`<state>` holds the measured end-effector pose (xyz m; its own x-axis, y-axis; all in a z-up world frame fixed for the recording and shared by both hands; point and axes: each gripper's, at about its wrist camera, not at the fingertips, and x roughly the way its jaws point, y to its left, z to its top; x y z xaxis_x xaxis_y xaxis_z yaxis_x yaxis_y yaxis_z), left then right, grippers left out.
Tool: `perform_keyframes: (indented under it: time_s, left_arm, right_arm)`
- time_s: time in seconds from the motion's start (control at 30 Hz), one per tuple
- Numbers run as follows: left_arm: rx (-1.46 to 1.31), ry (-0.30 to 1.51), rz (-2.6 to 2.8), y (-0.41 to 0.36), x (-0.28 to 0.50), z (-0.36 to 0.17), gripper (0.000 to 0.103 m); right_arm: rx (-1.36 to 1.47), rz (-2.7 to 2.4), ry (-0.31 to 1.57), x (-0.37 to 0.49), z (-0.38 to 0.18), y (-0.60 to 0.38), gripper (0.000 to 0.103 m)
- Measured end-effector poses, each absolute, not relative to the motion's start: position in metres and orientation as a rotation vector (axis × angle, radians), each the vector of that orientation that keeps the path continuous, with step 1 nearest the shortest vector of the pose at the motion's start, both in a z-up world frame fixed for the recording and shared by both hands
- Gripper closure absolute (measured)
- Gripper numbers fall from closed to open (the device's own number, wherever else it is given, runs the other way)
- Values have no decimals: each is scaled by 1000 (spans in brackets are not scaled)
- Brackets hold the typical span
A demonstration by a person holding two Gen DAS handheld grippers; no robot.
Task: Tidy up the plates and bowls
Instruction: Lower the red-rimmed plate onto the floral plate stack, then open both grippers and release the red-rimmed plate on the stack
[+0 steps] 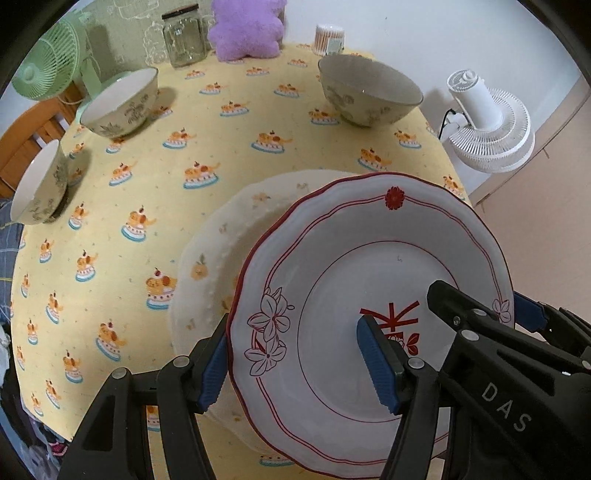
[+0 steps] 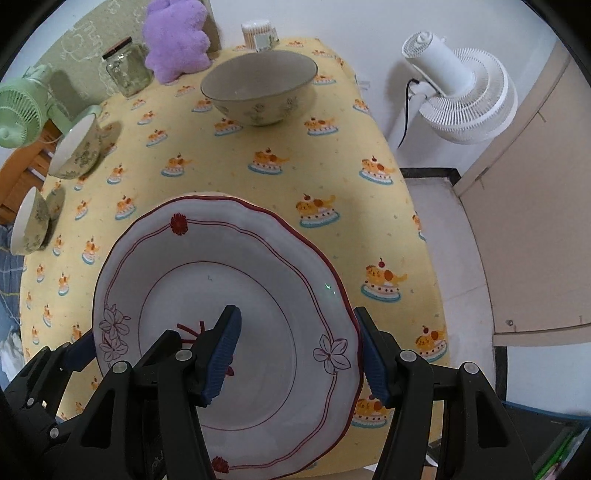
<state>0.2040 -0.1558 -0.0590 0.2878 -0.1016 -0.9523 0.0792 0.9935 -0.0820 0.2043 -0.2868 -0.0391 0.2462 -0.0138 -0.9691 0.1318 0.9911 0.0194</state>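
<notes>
A white plate with red trim and flower drawings (image 1: 369,266) (image 2: 221,273) is held between both grippers, just above a cream plate with orange flowers (image 1: 221,240) on the yellow tablecloth. My left gripper (image 1: 295,365) straddles the red-trimmed plate's left rim, one finger under the rim, one over the plate's middle. My right gripper (image 2: 299,354) straddles its right rim the same way. Three floral bowls stand apart: far right (image 1: 369,88) (image 2: 258,85), back left (image 1: 122,99) (image 2: 77,147), and left edge (image 1: 38,184) (image 2: 31,221).
At the table's back stand a glass jar (image 1: 184,37) (image 2: 127,68), a purple plush (image 1: 247,29) (image 2: 175,37) and a cotton-swab box (image 1: 330,38) (image 2: 258,35). A green fan (image 1: 48,66) is at left; a white fan (image 1: 484,122) (image 2: 458,99) stands on the floor at right.
</notes>
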Motion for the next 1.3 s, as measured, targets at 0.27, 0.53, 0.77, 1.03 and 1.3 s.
perform_keyframes:
  time_s: [0.27, 0.53, 0.77, 1.03, 1.3]
  left_arm:
    - [-17, 1297, -78, -153, 213, -69, 35]
    - [12, 1280, -67, -155, 218, -71, 34]
    - [21, 1279, -75, -155, 219, -71, 32]
    - [36, 1280, -54, -156, 216, -70, 31]
    - [61, 1287, -26, -160, 214, -70, 28]
  right_arm:
    - [86, -67, 1331, 215, -49, -283, 37]
    - [96, -67, 1335, 223, -54, -282, 37]
    - [113, -61, 1322, 217, -48, -288, 38]
    - [82, -64, 1305, 210, -40, -292, 64]
    - [65, -63, 1297, 209, -41, -297, 78]
